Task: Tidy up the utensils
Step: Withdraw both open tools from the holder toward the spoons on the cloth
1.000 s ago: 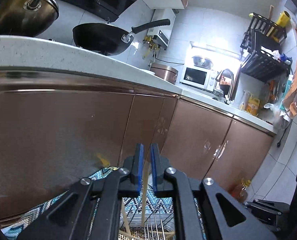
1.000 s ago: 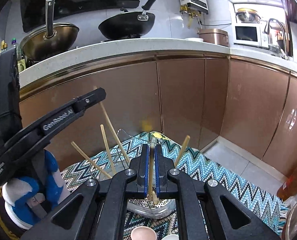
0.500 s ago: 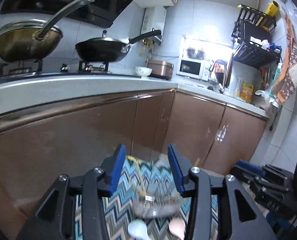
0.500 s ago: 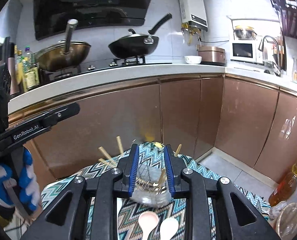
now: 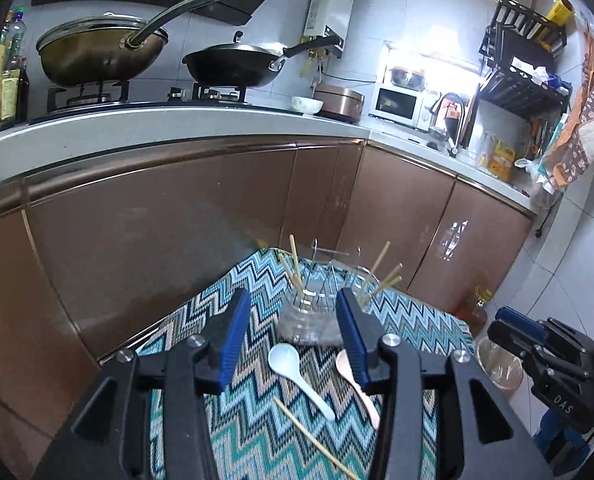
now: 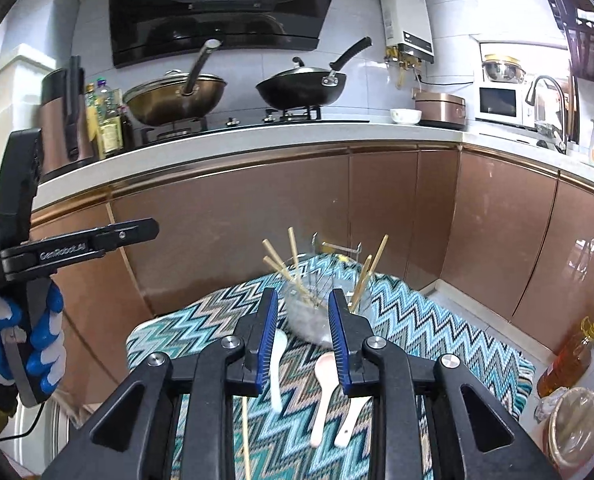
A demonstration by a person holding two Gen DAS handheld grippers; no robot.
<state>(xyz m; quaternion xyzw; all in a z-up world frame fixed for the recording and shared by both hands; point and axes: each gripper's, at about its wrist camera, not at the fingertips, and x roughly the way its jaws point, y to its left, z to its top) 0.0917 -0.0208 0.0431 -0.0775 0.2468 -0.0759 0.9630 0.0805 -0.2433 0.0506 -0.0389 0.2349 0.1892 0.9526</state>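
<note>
Left gripper (image 5: 293, 336) unclenched and empty, right gripper (image 6: 303, 334) likewise released, clear utensil holder (image 5: 317, 316) with upright chopsticks (image 5: 295, 264) at twelve o'clock on zigzag cloth (image 5: 413, 320), white spoon (image 5: 293, 368) and pink spoon (image 6: 323, 384) lying nearer, loose chopstick (image 5: 313, 440) at six o'clock.

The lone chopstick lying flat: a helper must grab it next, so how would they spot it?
Find the zigzag-patterned blue cloth on the low table before the brown cabinets. Near its front edge, this side of the white plastic spoon, lies one thin pale wooden chopstick. Only it lies flat; the others stand in the clear holder.
</note>
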